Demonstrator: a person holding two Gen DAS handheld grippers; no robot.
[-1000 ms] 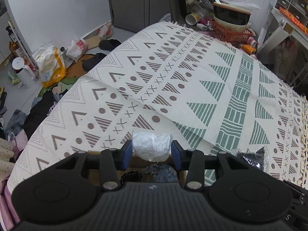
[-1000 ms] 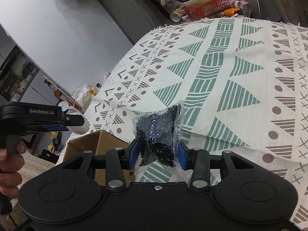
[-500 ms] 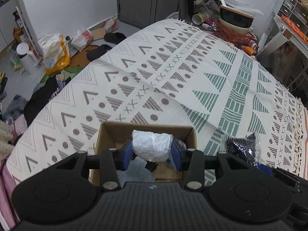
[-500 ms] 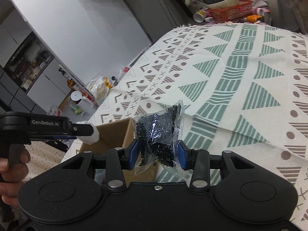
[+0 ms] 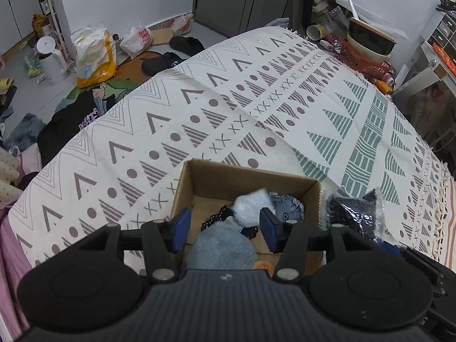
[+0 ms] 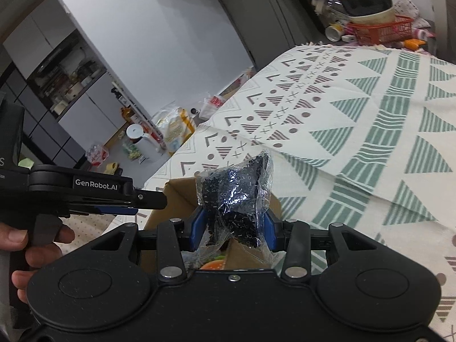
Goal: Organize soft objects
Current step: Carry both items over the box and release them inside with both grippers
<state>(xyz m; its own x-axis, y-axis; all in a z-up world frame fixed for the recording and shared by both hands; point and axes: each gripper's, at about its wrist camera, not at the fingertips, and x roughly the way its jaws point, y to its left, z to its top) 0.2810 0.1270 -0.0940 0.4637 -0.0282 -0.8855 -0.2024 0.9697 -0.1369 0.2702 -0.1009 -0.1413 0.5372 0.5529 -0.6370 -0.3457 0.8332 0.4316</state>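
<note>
So the left gripper (image 5: 223, 229) is hanging right over the open brown cardboard box (image 5: 248, 181), and its blue-padded jaws are spread wide with nothing between them. Just ahead of the jaws and a bit toward the right pad, a crumpled white soft bundle (image 5: 250, 208) sits down inside the box, blurry, clear of both pads as far as I can see. Below the jaws there's a fuzzy grey-blue plush thing (image 5: 223, 246) filling the near end of the box, a string of black beads (image 5: 218, 218) next to it, and a pale blue knitted-looking item (image 5: 287, 206) just past the right pad. A bit of something orange (image 5: 263, 266) peeks out at the very bottom edge of the box. The box itself rests on a cream bedspread with brown and green triangle patterns (image 5: 285, 108).

Over on the right side, the right gripper (image 6: 232, 229) is clamped on a clear plastic bag full of small black beads (image 6: 233, 196), which sticks up above the pads. That bag is held up over the near right corner of the box, not inside it. From the right wrist camera you can also see a hand (image 6: 31, 252) off to the left of those jaws gripping the left tool's handle.
</note>
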